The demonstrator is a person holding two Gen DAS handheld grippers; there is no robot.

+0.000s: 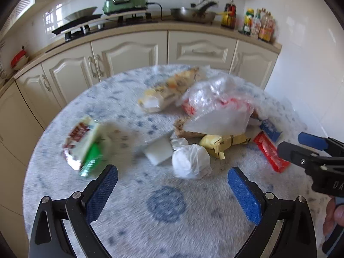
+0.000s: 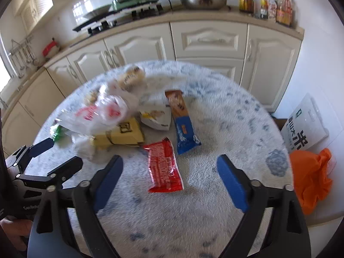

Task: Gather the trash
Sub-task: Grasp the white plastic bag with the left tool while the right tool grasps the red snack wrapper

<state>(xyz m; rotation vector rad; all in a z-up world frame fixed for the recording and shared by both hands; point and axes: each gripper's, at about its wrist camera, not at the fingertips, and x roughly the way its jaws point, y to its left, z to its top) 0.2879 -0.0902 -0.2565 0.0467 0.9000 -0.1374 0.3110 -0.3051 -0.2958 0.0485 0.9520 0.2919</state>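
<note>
Trash lies on a round table (image 1: 150,225) with a blue-speckled cover. In the left wrist view my left gripper (image 1: 172,176) is open and empty, just short of a crumpled white wad (image 1: 190,161). Beyond lie a yellow packet (image 1: 223,143), a clear plastic bag (image 1: 217,107), a long yellow wrapper (image 1: 169,90), a green-and-red wrapper (image 1: 88,144) and a red wrapper (image 1: 269,151). In the right wrist view my right gripper (image 2: 169,167) is open and empty over the red wrapper (image 2: 164,166). A blue-and-brown bar wrapper (image 2: 181,120) lies just beyond it.
An orange bag (image 2: 311,180) and a white printed sack (image 2: 305,124) sit off the table's right side. Cream kitchen cabinets (image 1: 129,53) stand behind the table, with a stove, a green cooker (image 1: 126,0), a pan and bottles on the counter.
</note>
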